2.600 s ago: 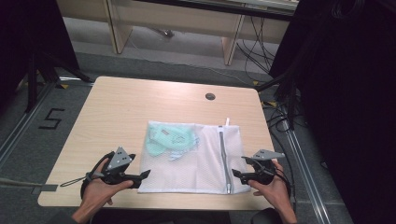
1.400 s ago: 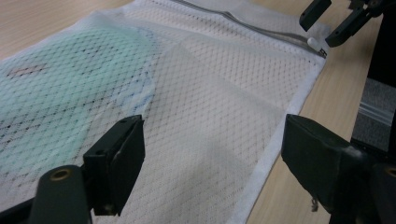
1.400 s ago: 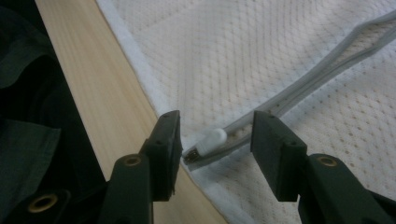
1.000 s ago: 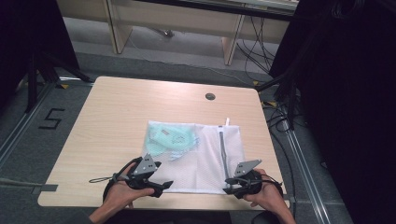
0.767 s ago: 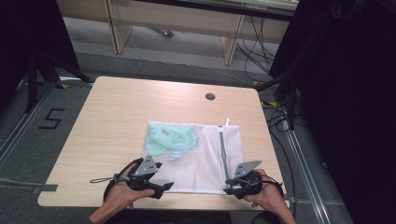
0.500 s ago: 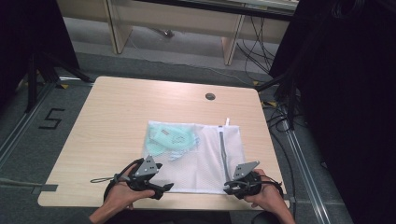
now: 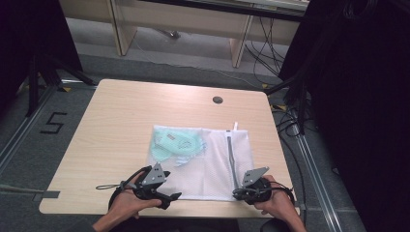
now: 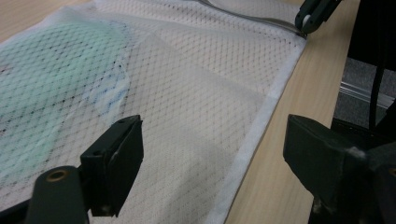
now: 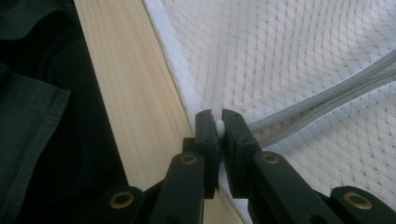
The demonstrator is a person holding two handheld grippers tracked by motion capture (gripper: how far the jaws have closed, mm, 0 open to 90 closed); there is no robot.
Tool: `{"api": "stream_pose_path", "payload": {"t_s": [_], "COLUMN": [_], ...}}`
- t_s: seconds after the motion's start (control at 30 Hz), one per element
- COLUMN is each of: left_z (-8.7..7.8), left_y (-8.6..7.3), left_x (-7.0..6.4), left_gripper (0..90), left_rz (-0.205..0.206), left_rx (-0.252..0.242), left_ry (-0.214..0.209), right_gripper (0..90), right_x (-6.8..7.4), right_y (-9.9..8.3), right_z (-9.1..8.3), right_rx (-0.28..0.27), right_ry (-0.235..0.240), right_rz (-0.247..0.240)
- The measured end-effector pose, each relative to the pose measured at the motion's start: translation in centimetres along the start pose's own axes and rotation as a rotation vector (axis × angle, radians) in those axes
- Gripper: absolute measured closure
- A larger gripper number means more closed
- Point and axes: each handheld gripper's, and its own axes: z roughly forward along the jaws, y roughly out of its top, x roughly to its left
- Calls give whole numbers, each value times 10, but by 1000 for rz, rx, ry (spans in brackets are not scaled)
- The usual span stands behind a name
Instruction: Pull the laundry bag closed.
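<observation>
The mesh bag lies flat on the near right part of the table, its near hem close to the table's near edge. The right gripper view shows the right gripper pinching the bag's near hem at the zipper end, jaws pressed together on a small white piece. The left gripper is spread wide over the near left hem. A pale green item sits inside, at the far left. Bare table lies left and far.
</observation>
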Motion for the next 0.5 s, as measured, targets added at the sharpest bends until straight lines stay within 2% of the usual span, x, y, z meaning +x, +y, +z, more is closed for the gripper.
{"api": "stream_pose_path", "payload": {"t_s": [0.03,0.07,0.1,0.13,0.17,0.2,0.27,0.3,0.33,0.37,0.4,0.47,0.5], "left_z": [1,2,5,10,15,21,32,39,45,48,51,60,64], "left_y": [0,2,4,6,7,8,9,10,12,14,17,22,24], "left_x": [0,0,-3,-5,-8,-11,-19,-23,-30,-33,-37,-45,-48], "left_gripper": [202,202,203,207,213,225,259,289,363,374,374,368,356], "left_rz": [3,22,-9,-15,-1,16,49,90,129,145,168,172,155], "left_rx": [2,-5,-20,-26,-29,-22,-8,-3,-10,-10,-11,-20,-21], "left_ry": [1,-3,-11,-23,-30,-43,-75,-92,-113,-116,-121,-138,-151], "right_gripper": [861,861,861,862,862,862,864,864,865,864,864,865,865], "right_x": [1,1,0,1,2,1,1,0,-1,-1,-1,-3,-2], "right_y": [0,0,1,1,2,3,4,5,5,4,4,4,4], "right_z": [0,0,-1,-1,0,-2,-2,-3,-3,-4,-4,-5,-5], "right_rx": [-4,-4,2,3,-13,-7,-24,-26,-37,-42,-42,-60,-56], "right_ry": [-7,-7,4,6,11,14,20,16,23,21,21,25,26], "right_rz": [35,35,35,66,83,69,96,100,100,131,131,134,152]}}
